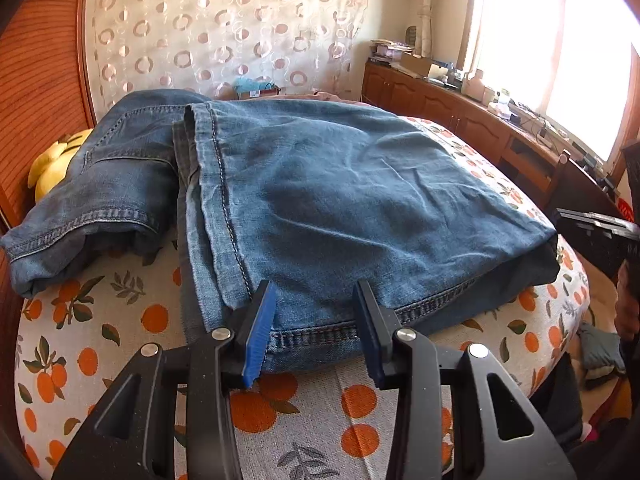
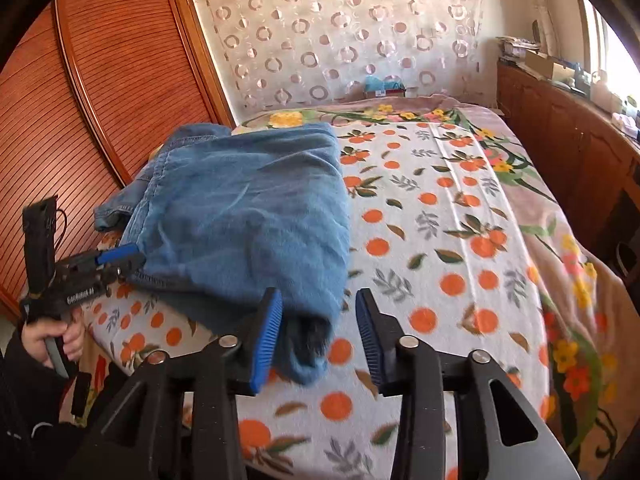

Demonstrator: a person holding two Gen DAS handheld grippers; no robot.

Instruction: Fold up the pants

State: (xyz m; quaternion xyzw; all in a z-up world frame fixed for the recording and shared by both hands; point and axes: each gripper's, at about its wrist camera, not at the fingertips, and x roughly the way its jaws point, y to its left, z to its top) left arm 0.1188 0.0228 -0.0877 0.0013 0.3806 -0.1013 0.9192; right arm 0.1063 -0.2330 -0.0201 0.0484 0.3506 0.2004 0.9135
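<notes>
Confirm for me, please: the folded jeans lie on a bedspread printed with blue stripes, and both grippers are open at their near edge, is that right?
Not quite: the bedspread is printed with oranges and leaves, not blue stripes, as the right wrist view shows. The rest holds: the folded jeans lie on it, with the left gripper and right gripper open at their near edge.

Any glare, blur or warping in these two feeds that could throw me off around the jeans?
Left wrist view: the bright window is blown out at upper right, while the folded blue denim jeans stay sharp; the fisheye bows the orange-print bed sheet. Right wrist view: softer overall, the jeans' near corner smeared by blur, and dark lens corners.
</notes>
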